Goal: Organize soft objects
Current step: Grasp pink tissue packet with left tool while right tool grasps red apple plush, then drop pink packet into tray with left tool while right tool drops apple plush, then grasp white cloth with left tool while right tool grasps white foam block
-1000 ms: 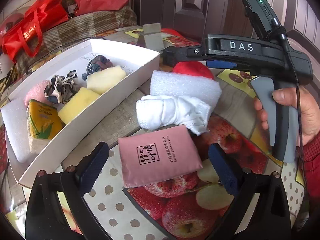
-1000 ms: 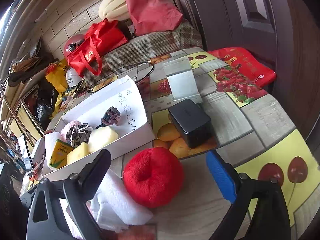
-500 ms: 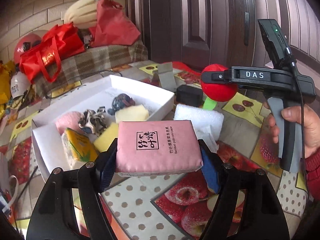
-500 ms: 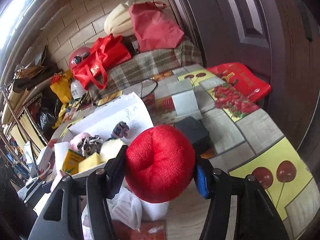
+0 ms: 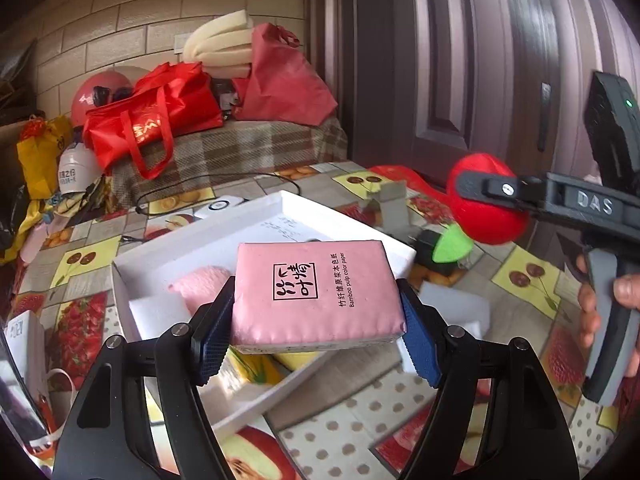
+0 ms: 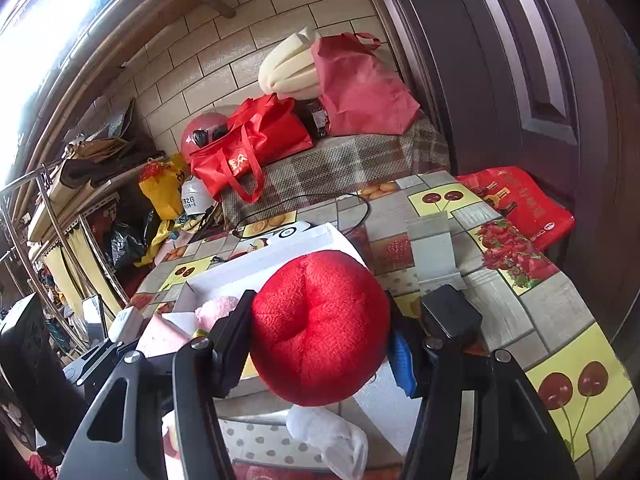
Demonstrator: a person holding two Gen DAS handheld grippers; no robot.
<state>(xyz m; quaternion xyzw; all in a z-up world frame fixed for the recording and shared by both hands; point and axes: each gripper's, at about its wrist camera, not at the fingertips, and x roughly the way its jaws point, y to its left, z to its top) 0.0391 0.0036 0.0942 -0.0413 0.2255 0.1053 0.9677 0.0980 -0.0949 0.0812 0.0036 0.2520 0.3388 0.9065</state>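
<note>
My left gripper (image 5: 316, 336) is clamped on the pink tissue pack (image 5: 316, 290), its blue pads pressing the two short ends, so the pack's long axis runs straight across from jaw to jaw and its printed face tilts up toward my camera, the lettering running sideways. The pack hangs in the air above the white box (image 5: 340, 220), covering most of the box's near half. My right gripper (image 6: 320, 336) is squeezed onto the red plush apple (image 6: 320, 328), dimple facing the lens; in the left view its green leaf (image 5: 452, 246) hangs below it, and the apple floats to the right of the box, past its far corner. A second ago both pairs of jaws stood wide over the table, the pack lying flat beside the box and the apple sitting next to the white foam block (image 5: 456, 308); they closed early in that second, and both things now ride clear of the tablecloth (image 5: 352, 412).
</note>
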